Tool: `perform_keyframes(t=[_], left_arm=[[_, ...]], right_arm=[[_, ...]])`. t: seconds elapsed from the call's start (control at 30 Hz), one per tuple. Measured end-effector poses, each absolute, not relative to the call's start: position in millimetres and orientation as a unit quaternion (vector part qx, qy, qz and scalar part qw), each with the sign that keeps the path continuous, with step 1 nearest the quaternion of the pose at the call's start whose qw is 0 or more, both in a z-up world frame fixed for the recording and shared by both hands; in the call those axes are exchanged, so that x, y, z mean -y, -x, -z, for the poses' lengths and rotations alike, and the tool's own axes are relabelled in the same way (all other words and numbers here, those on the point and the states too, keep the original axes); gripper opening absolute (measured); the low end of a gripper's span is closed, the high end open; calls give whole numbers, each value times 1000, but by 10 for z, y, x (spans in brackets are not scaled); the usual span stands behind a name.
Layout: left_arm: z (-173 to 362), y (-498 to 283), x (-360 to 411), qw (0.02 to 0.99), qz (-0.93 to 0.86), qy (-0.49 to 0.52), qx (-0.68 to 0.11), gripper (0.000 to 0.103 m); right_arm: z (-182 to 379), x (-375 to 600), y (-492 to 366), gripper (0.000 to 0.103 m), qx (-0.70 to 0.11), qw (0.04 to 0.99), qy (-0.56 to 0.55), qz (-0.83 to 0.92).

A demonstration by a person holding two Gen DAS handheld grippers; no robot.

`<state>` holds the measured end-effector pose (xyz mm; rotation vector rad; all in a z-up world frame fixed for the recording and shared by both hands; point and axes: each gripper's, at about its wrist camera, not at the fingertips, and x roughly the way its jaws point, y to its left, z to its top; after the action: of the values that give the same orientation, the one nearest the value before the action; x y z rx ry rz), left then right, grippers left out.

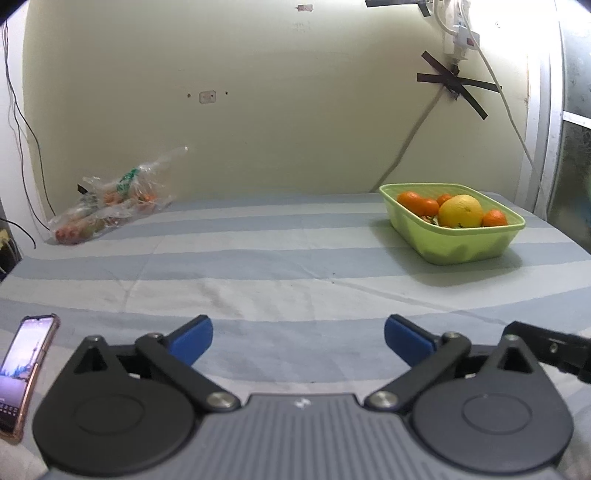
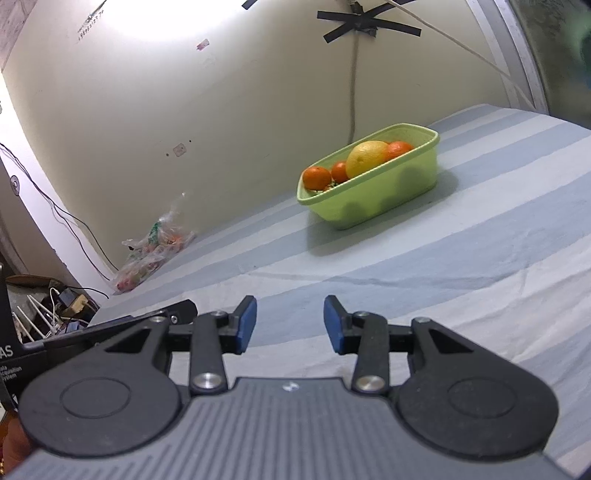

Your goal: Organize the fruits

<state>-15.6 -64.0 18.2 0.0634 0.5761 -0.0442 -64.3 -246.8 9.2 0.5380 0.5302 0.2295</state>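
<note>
A striped bedsheet (image 1: 258, 266) holds a green tub (image 1: 465, 243) of oranges (image 1: 417, 202) near its far right edge. Left gripper (image 1: 298, 341) and right gripper (image 2: 290, 325) both gape empty; reaching carelessly could tip the tub.

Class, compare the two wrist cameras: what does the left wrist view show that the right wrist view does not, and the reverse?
Only the left view shows a phone and a power strip. Only the right view shows clutter beside the bed. Both show the green tub of fruit, the plastic bag, the striped sheet and taped cables.
</note>
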Motion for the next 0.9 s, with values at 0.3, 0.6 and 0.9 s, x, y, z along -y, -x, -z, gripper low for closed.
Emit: perform_keyframes(t=[0.3, 0.6, 0.9], left_arm=[[-181, 156, 700, 959, 20, -43, -279, 103], [-145, 178, 791, 959, 24, -75, -271, 103], [-8, 145, 934, 951, 40, -101, -289, 103]], right_arm=[[-97, 2531, 685, 45, -248, 925, -268, -105], [-36, 2589, 677, 48, -249, 921, -284, -97], [43, 2752, 679, 49, -241, 920, -301, -71]])
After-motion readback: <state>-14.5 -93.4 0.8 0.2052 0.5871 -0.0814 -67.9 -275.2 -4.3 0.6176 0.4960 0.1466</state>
